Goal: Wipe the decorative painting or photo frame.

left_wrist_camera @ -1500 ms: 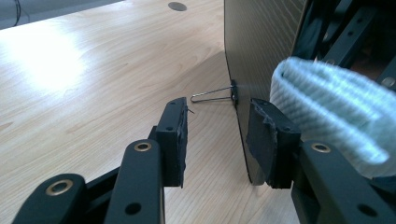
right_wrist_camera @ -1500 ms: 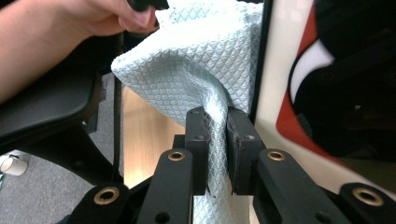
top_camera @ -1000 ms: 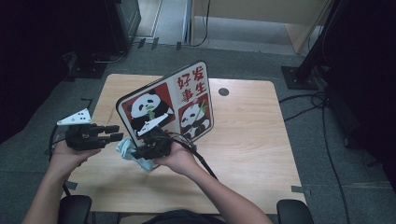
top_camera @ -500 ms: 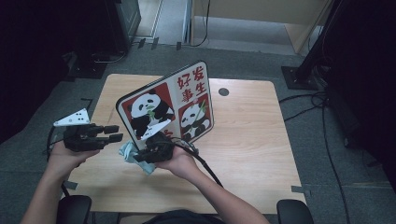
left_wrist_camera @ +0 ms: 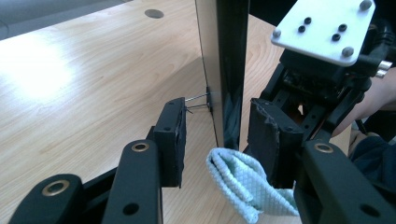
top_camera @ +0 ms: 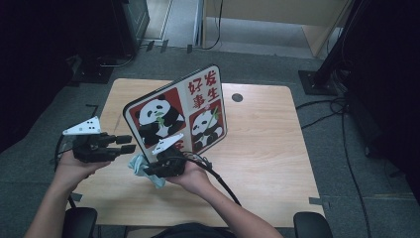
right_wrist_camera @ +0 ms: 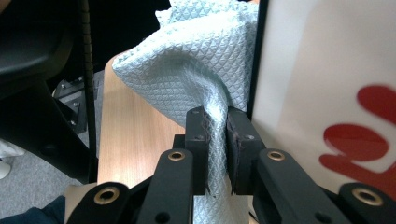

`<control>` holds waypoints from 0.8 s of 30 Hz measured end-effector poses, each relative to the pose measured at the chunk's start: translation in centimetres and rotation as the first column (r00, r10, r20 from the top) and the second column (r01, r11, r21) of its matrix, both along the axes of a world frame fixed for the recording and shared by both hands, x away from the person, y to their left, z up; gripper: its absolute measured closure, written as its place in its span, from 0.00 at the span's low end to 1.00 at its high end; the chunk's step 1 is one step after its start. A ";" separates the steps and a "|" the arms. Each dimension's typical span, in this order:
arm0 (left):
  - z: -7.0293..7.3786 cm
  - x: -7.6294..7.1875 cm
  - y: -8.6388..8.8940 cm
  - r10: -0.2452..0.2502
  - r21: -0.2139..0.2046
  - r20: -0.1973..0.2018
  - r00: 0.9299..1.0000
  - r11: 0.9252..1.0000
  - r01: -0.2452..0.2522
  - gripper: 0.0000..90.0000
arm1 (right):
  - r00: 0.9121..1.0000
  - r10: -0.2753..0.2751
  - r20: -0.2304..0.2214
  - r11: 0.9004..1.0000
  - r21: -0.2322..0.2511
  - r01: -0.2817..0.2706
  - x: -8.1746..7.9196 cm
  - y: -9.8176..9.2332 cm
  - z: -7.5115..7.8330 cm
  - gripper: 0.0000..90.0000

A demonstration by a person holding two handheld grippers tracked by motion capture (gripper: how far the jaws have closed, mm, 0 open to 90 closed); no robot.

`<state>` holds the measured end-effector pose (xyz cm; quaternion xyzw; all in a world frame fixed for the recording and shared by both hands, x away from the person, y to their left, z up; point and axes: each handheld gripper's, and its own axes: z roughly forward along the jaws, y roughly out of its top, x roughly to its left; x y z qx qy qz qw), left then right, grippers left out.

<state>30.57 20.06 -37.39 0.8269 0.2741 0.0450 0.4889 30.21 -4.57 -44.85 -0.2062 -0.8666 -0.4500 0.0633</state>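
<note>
A panda sign board (top_camera: 178, 111) stands upright on the wooden table (top_camera: 267, 144). My right gripper (top_camera: 150, 171) is at its lower front corner, shut on a light blue waffle cloth (top_camera: 138, 163). In the right gripper view the cloth (right_wrist_camera: 196, 60) rises from between the pads of my right gripper (right_wrist_camera: 217, 116), and the board's white and red face (right_wrist_camera: 317, 70) is just to the right. My left gripper (top_camera: 130, 143) is level at the board's left edge. In the left gripper view my left gripper (left_wrist_camera: 218, 112) is open. The board's edge (left_wrist_camera: 224, 56) and the cloth (left_wrist_camera: 238, 179) lie between its jaws, and the left pad stands apart from the board.
A round cable hole (top_camera: 237, 97) sits near the table's far edge. A black cable (top_camera: 218, 181) trails from the right gripper across the front of the table. A black stand base (top_camera: 322, 79) and loose cables lie on the floor to the right.
The right gripper has sunk a little down the board's front with the cloth in it. The left gripper has stayed at the board's left edge.
</note>
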 end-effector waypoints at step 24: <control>-0.8 0.7 -2.5 -0.029 0.006 -0.024 0.999 1.000 0.029 0.65 | 1.000 0.006 -0.028 1.000 -0.012 -0.006 -0.6 -0.4 -2.5 0.90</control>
